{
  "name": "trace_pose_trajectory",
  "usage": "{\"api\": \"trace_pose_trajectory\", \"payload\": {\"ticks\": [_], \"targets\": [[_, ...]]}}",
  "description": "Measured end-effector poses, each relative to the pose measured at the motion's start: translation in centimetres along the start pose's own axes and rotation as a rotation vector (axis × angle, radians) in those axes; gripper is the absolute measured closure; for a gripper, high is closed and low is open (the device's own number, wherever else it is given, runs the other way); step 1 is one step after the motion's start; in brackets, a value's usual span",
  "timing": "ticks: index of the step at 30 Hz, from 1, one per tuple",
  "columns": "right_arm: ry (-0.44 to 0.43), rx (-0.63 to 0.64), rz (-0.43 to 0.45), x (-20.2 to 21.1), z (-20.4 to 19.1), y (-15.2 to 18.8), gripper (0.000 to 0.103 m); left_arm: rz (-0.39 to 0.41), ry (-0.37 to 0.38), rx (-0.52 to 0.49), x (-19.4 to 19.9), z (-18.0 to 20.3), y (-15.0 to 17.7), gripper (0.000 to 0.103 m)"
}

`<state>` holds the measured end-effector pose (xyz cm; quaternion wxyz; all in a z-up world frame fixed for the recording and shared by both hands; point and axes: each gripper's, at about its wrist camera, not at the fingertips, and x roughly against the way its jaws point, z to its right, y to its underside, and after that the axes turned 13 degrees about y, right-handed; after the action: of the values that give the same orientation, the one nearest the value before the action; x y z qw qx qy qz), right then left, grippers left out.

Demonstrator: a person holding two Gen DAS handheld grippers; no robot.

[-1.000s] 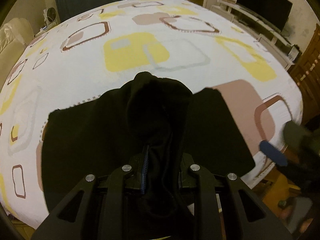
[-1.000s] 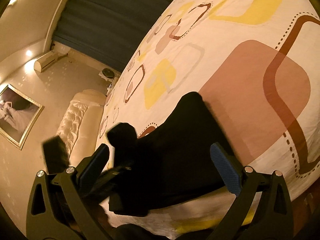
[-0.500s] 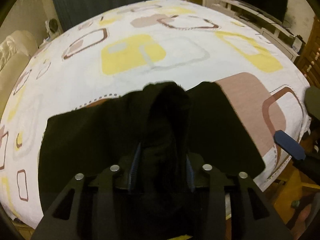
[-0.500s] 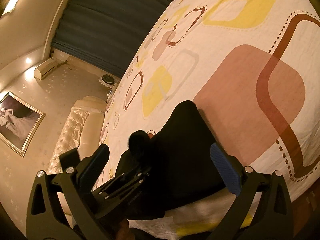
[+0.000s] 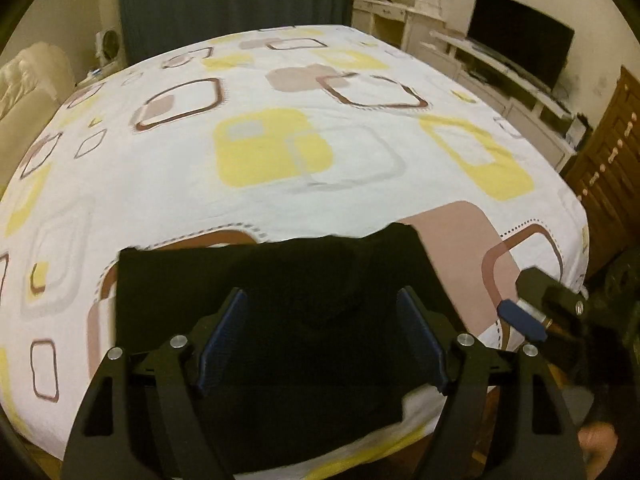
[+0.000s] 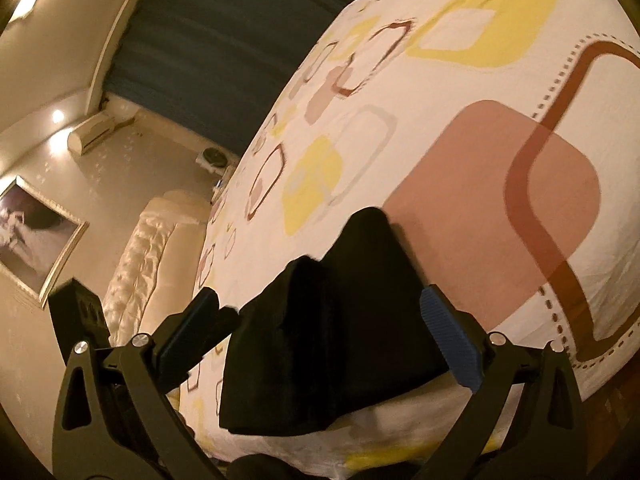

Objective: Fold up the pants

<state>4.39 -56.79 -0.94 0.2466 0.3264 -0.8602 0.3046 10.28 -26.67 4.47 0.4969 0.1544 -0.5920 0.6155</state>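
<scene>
Black pants [image 5: 280,320] lie folded in a flat stack at the near edge of the bed [image 5: 280,152]. Left gripper [image 5: 320,340] hovers above, fingers spread, empty. Right gripper [image 6: 320,344] likewise spread, empty. Cloth looks soft, limp, light; best pinched at a corner or folded edge.

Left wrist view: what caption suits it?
Open left tool above folded black pants on a patterned bed.

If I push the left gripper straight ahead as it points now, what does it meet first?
Most likely the black pants, lying on the bed directly between the open jaws of the left gripper. Depth is unclear.
</scene>
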Motion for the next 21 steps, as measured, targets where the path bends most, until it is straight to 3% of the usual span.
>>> {"api": "trace_pose_trajectory", "payload": {"ticks": [7,10,13,17,21], "targets": [[-0.029,0.127,-0.176,-3.9,-3.0,1.9,0.002,0.029,-0.071,0.106,4.3,-8.6,4.0,0.027],[0.027,0.171,-0.203,-5.8,-3.7,2.4,0.002,0.044,-0.126,0.134,5.8,-12.6,6.1,0.027],[0.106,0.193,-0.231,-8.0,-3.7,2.6,0.002,0.009,-0.154,0.167,5.7,-15.7,7.9,0.027],[0.155,0.230,-0.226,-8.9,-4.2,3.0,0.002,-0.015,-0.128,0.249,5.3,-18.4,9.4,0.027],[0.183,0.319,-0.229,-8.7,-5.7,3.9,0.003,-0.018,-0.116,0.265,4.6,-18.8,10.2,0.027]]}}
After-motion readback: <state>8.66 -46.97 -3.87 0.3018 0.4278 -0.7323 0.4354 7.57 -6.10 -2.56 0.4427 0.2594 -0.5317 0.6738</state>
